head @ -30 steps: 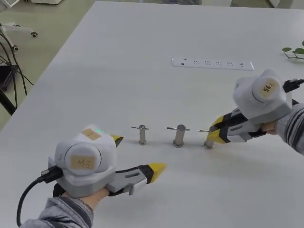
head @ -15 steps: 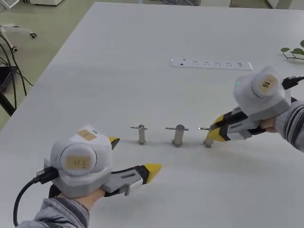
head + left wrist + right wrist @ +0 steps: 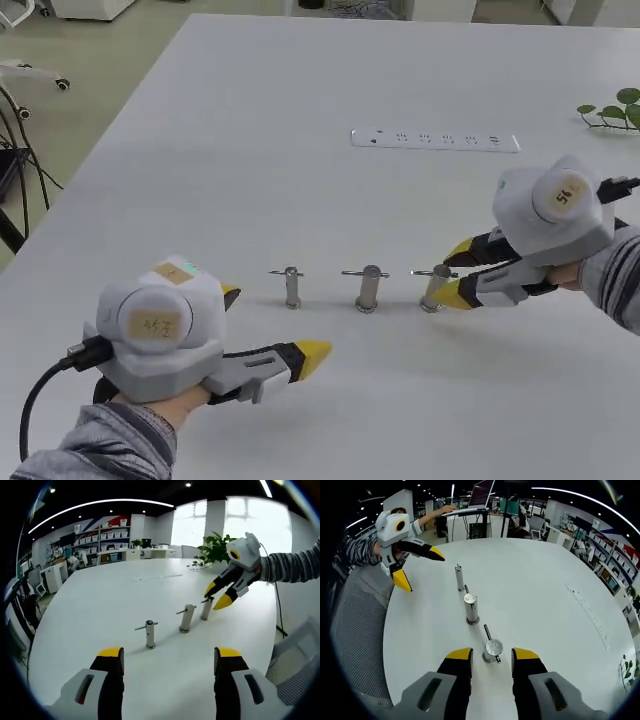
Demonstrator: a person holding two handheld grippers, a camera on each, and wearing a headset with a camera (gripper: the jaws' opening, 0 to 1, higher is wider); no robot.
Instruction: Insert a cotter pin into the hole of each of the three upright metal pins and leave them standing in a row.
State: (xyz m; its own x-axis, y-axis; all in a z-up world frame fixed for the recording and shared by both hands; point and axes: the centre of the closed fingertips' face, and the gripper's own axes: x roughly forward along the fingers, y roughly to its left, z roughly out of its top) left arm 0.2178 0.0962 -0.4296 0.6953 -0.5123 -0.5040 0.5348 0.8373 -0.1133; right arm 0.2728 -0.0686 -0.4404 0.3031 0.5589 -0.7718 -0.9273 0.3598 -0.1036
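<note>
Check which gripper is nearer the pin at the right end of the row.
Right. The right gripper has its open jaws flanking that pin; the left gripper sits open by the row's left end.

My left gripper (image 3: 270, 322) hovers by the near edge of the table (image 3: 300, 120), jaws spread wide and pointing right, my hand (image 3: 165, 408) gripping it from below. My right gripper (image 3: 452, 272) reaches in from the right edge, jaws parted, pointing left.
</note>
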